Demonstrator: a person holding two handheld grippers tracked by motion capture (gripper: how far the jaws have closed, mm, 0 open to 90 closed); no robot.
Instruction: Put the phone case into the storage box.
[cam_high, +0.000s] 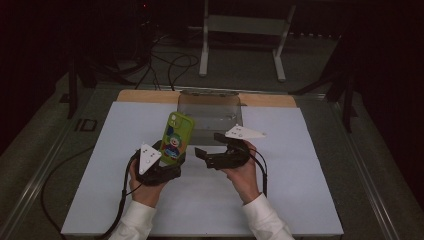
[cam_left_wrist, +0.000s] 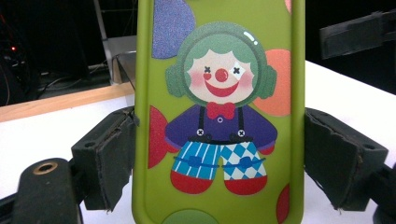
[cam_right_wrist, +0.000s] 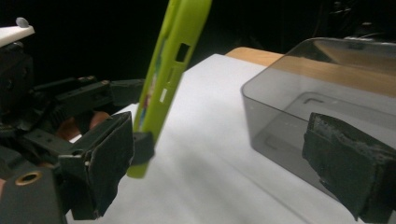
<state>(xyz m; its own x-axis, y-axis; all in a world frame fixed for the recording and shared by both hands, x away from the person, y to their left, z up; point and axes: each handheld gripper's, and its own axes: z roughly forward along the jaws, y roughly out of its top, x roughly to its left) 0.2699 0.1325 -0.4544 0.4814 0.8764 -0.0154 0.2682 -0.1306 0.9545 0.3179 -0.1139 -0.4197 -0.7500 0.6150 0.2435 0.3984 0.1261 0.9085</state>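
From the high view, your left gripper (cam_high: 172, 159) clamps the lower end of a lime-green phone case (cam_high: 176, 138), a flat rounded-corner slab that stands tilted up off the white table sheet (cam_high: 300, 190), its printed clown facing the camera and a camera cut-out at its top corner. Your right gripper (cam_high: 209, 148), black and blocky with a pale three-cornered plate on top, sits just beside the case on its right, jaws spread and nothing between them. Behind both stands a smoky, translucent plastic box (cam_high: 211, 117), rectangular with rounded edges, at the far side of the sheet by a strip of bare wooden board (cam_high: 270, 100). In the left gripper view, the phone case (cam_left_wrist: 219, 116) rises upright between your left gripper (cam_left_wrist: 219, 158)'s two dark pads (cam_left_wrist: 114, 158), which are matte, rough and frayed at the edges; each presses on a long side of the case. The case surface looks smooth and rubbery, slightly glittery in the coloured spots, with a cartoon clown in a purple shirt, red bow tie and blue-and-white trousers. In the right gripper view, you see the case (cam_right_wrist: 175, 60) edge-on, a thin curved shell with small rectangular button slots, its lower end pinched by the other gripper's jaw tip. Your right gripper (cam_right_wrist: 224, 163) stands wide open, its coarse foam-like pads well apart, the left pad near the case's bottom and the right pad in front of the glossy grey box (cam_right_wrist: 317, 107), whose floor shows moulded ridges.
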